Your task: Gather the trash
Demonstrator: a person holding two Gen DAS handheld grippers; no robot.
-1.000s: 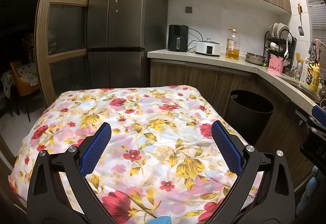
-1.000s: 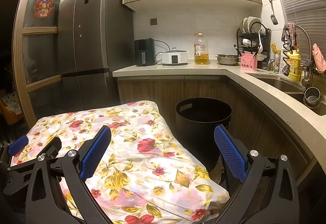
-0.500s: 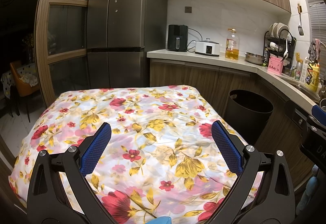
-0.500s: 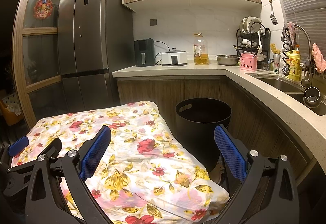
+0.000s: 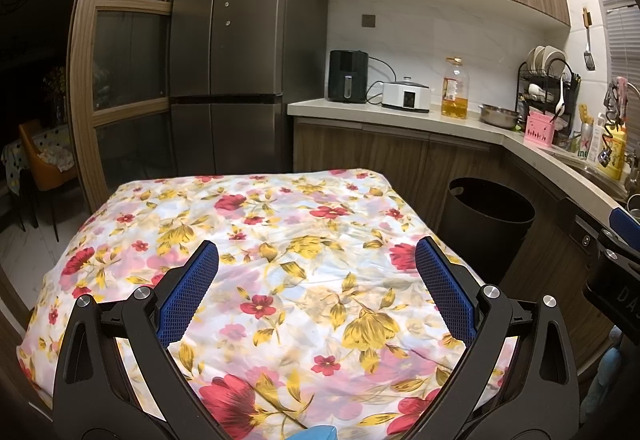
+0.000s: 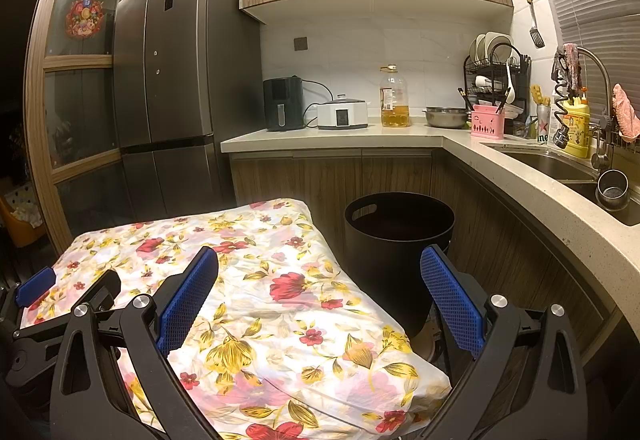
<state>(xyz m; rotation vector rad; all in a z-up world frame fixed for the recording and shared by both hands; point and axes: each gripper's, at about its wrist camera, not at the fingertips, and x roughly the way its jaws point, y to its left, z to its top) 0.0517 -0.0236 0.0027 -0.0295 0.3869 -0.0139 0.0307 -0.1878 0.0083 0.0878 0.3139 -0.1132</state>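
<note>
Two empty claws held over a flower-print desk, with a black bin beside it.

The left claw (image 5: 316, 280) is seen spread wide above the desk (image 5: 248, 216), with nothing between its blue pads; the right claw (image 6: 320, 292) is likewise released and empty, poised over the desk's right edge. The left claw's tip (image 6: 36, 286) is visible at the left margin of the right wrist view. A black trash bin (image 6: 396, 240) is stood on the floor just beside the desk's right side, in front of the wooden cabinets, its mouth uncovered. No loose trash can be made out on the floral cloth. On the counter (image 6: 340, 136) behind, a black appliance, a white cooker and an oil bottle (image 6: 394, 100) are lined up against the wall.
</note>
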